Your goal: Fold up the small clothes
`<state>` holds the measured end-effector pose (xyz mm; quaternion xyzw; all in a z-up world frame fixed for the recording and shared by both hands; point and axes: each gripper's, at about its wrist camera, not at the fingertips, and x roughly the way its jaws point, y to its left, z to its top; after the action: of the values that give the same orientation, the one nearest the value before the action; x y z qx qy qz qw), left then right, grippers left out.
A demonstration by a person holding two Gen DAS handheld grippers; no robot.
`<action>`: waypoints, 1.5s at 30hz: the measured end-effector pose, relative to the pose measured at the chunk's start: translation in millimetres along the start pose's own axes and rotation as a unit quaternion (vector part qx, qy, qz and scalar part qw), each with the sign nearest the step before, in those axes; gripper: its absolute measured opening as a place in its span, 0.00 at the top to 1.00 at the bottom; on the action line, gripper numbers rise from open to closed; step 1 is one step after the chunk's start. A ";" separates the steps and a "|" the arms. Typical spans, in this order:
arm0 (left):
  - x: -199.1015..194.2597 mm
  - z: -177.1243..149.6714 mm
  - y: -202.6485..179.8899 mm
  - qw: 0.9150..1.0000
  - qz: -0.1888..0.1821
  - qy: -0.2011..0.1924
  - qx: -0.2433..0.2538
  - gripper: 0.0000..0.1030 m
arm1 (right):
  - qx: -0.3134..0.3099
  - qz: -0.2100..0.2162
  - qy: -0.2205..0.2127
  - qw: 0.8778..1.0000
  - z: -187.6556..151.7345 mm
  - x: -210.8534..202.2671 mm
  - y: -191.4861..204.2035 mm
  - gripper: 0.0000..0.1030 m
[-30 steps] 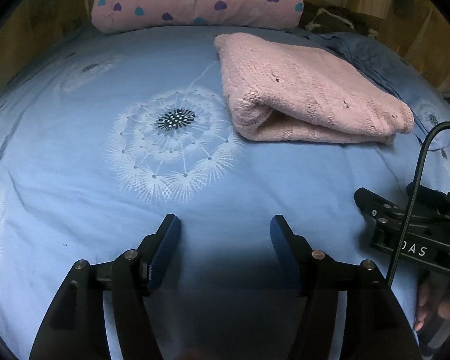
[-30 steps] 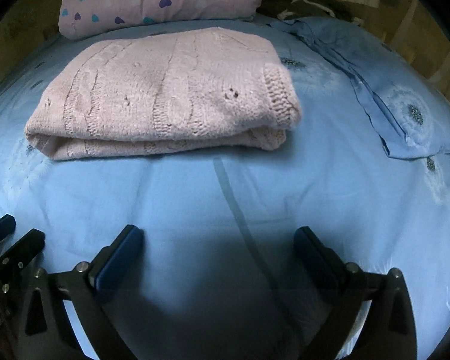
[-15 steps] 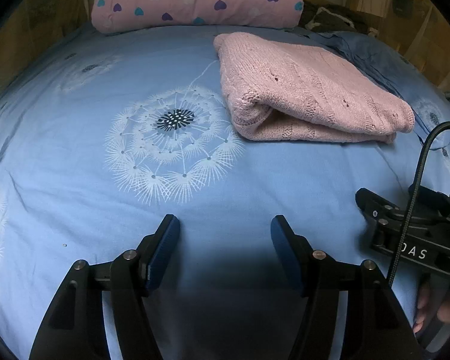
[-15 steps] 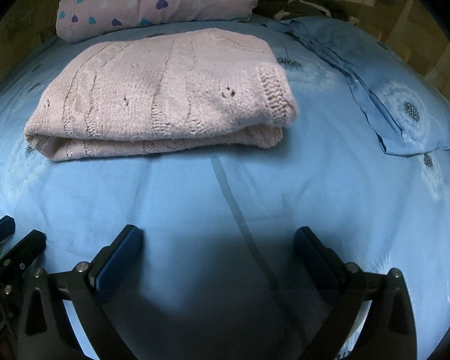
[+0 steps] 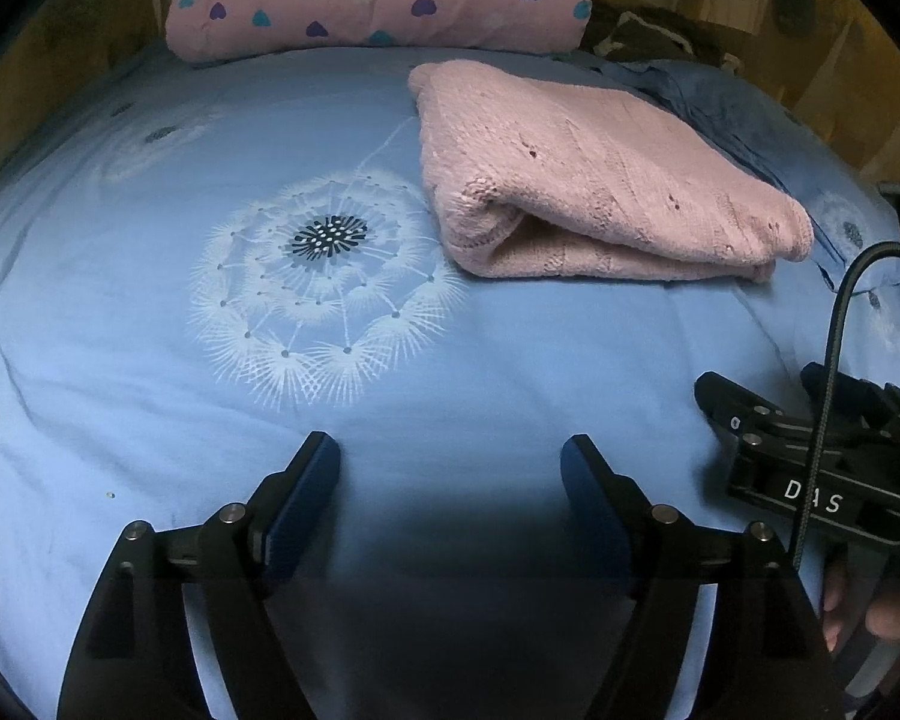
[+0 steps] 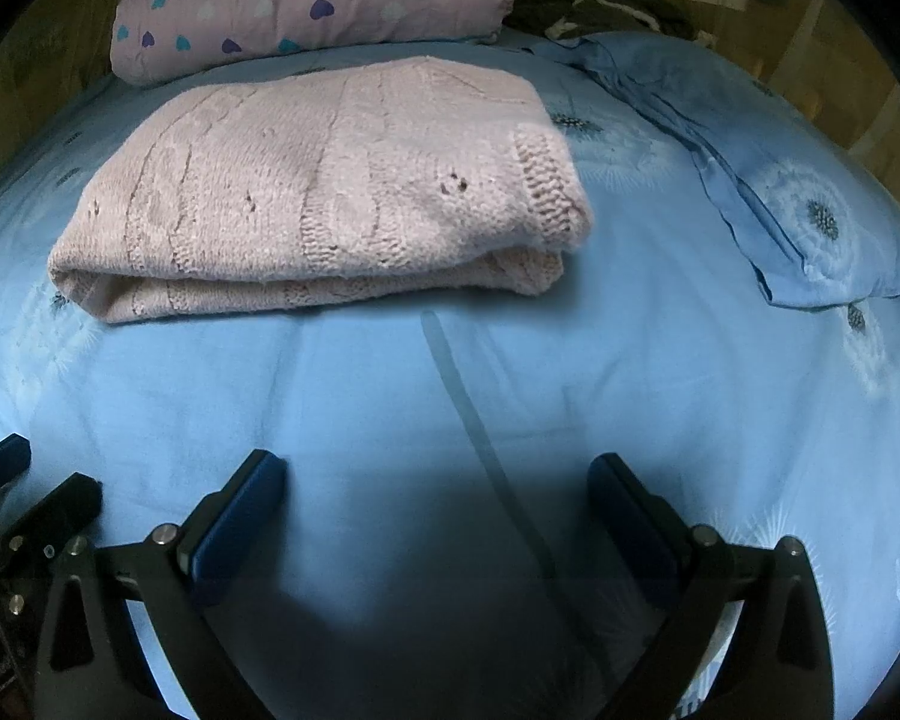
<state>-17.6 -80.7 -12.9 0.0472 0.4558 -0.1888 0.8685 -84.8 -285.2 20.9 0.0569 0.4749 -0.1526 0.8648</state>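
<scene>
Over on the left, the left tongs (image 5: pixel 450 468) hover above bare blue bedsheet (image 5: pixel 150 420), jaws opening as we speak, nothing at all between them. Just ahead of them sits the white dandelion print (image 5: pixel 324 294). A second ago those jaws stood noticeably narrower; the hand itself hasn't budged.

Moving across: the pink knitted sweater (image 6: pixel 330 192) lies folded on the bed, up and to the right of the left tongs, well apart from both pairs. Its long axis runs side to side across the right wrist view, the doubled-over fold edge facing the tongs. It hasn't shifted from the earlier frames.

On the right, the right tongs (image 6: pixel 438 498) are released too, spread wide over empty sheet, unchanged from before. The sweater sits ahead and a touch left of them, so my call is the right hand is better placed to reach it. It looks finished as a fold.
</scene>
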 end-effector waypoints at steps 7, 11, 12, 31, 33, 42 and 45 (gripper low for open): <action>0.1 -0.7 -2.3 1.000 0.004 0.001 0.002 0.42 | 0.000 -0.001 0.000 1.000 -0.1 -0.1 -0.3 0.00; 1.1 0.0 -4.6 1.000 0.012 0.002 0.009 0.42 | 0.000 -0.006 0.002 1.000 0.1 -0.2 0.7 0.00; 1.0 -0.3 -5.4 1.000 0.013 0.002 0.010 0.41 | 0.000 -0.007 0.002 1.000 0.4 -0.3 1.3 0.00; 0.0 -1.3 -7.4 1.000 0.016 0.003 0.012 0.41 | -0.001 -0.009 0.002 1.000 -0.4 -1.5 2.9 0.00; 0.0 -1.3 -7.5 1.000 0.016 0.003 0.012 0.41 | -0.001 -0.009 0.002 1.000 -0.4 -1.5 3.0 0.00; 0.1 -1.6 -7.7 1.000 0.014 0.004 0.012 0.39 | -0.001 -0.009 0.002 1.000 -0.2 -1.1 2.8 0.00; 1.4 -0.6 -7.8 1.000 0.013 0.005 0.014 0.38 | -0.002 -0.009 0.002 1.000 -0.3 -1.0 2.8 0.00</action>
<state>-20.2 -88.1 -13.8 0.0665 0.4570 -0.1834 0.8678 -84.6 -282.3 21.4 0.0515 0.4772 -0.1597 0.8626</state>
